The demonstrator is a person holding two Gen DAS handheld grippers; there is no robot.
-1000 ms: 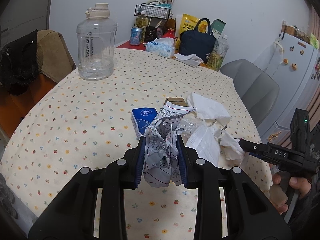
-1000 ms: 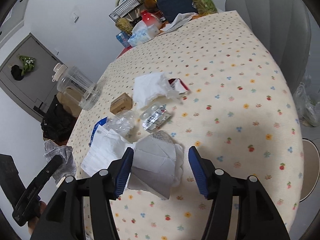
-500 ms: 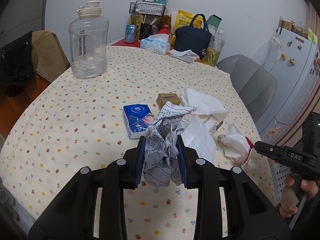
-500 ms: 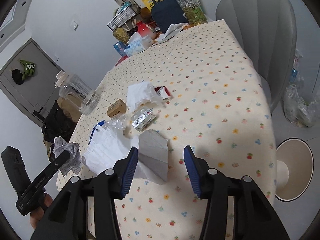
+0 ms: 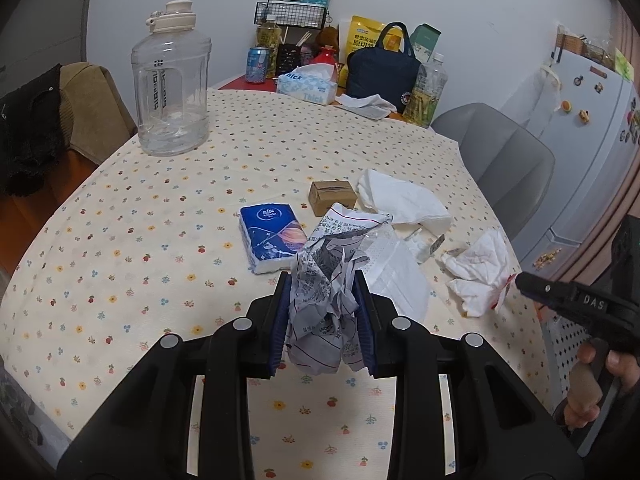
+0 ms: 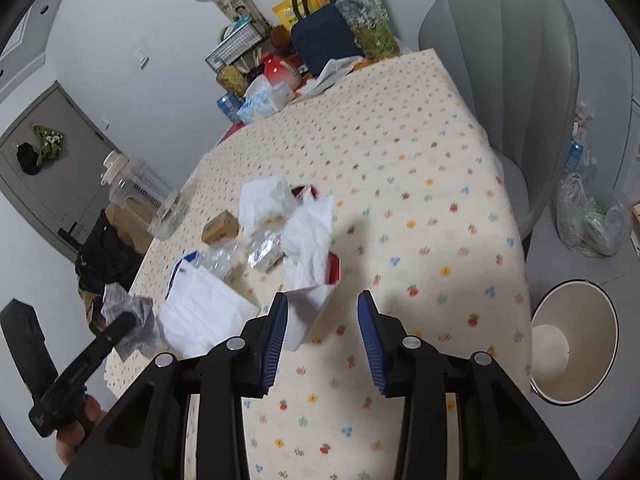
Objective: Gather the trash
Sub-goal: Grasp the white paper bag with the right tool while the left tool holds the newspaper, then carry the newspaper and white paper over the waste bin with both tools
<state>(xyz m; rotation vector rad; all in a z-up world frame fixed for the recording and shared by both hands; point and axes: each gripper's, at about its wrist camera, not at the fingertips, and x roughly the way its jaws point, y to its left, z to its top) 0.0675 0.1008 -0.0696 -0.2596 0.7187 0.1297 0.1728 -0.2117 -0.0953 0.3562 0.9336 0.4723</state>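
Observation:
My left gripper (image 5: 322, 280) is shut on a crumpled printed paper (image 5: 324, 312) and holds it above the flowered tablecloth (image 5: 140, 240); the paper wad (image 6: 144, 320) also shows at the left of the right wrist view. My right gripper (image 6: 322, 300) has its jaws closing around a bunched white tissue (image 6: 308, 236) with a red scrap on it. The tissue leans on the left pad and a gap remains at the right pad. From the left wrist view that tissue (image 5: 480, 272) sits at the right gripper's tip (image 5: 520, 280), near the table's edge.
On the table lie a flat white sheet (image 5: 396, 276), a white napkin (image 5: 400, 200), a small cardboard box (image 5: 332, 196), a blue tissue pack (image 5: 272, 240) and a foil wrapper (image 6: 266, 252). A cream bin (image 6: 576, 336) stands on the floor beside a grey chair (image 6: 508, 64).
The right jaws have narrowed and drawn back toward the table's edge. The tissue, flat before, now stands bunched between them. The left gripper still grips the paper.

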